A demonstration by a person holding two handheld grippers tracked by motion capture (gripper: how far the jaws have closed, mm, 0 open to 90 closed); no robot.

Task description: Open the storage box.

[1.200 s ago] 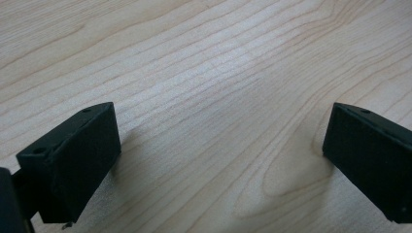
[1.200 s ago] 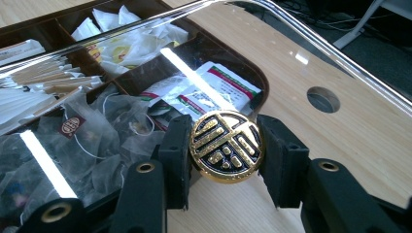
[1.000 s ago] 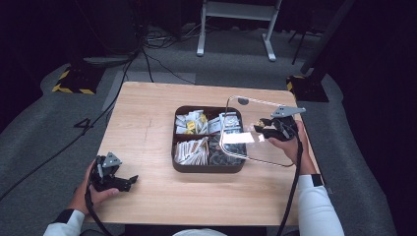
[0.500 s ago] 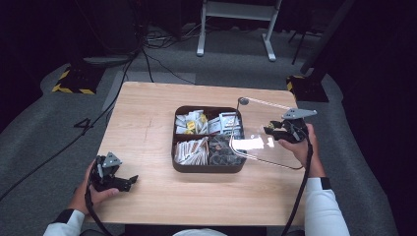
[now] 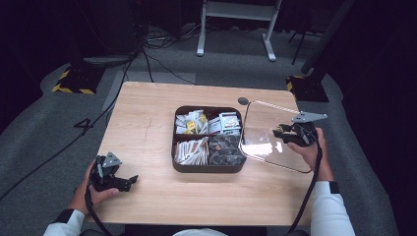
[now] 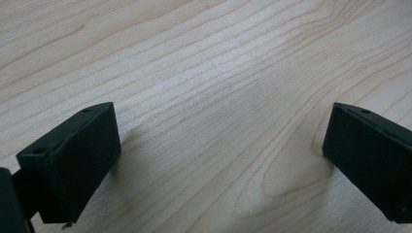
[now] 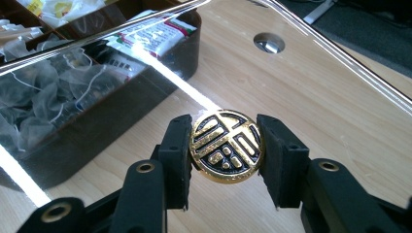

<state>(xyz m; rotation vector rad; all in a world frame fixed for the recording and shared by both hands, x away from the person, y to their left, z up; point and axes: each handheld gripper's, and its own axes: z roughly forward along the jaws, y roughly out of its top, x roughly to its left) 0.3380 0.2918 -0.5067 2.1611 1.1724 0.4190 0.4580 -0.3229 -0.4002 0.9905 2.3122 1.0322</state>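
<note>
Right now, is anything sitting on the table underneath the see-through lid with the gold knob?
Nothing visible. The right gripper grips the gold round knob of the clear plastic lid, held beside the dark brown compartment tray; bare wooden table lies beneath it.
</note>
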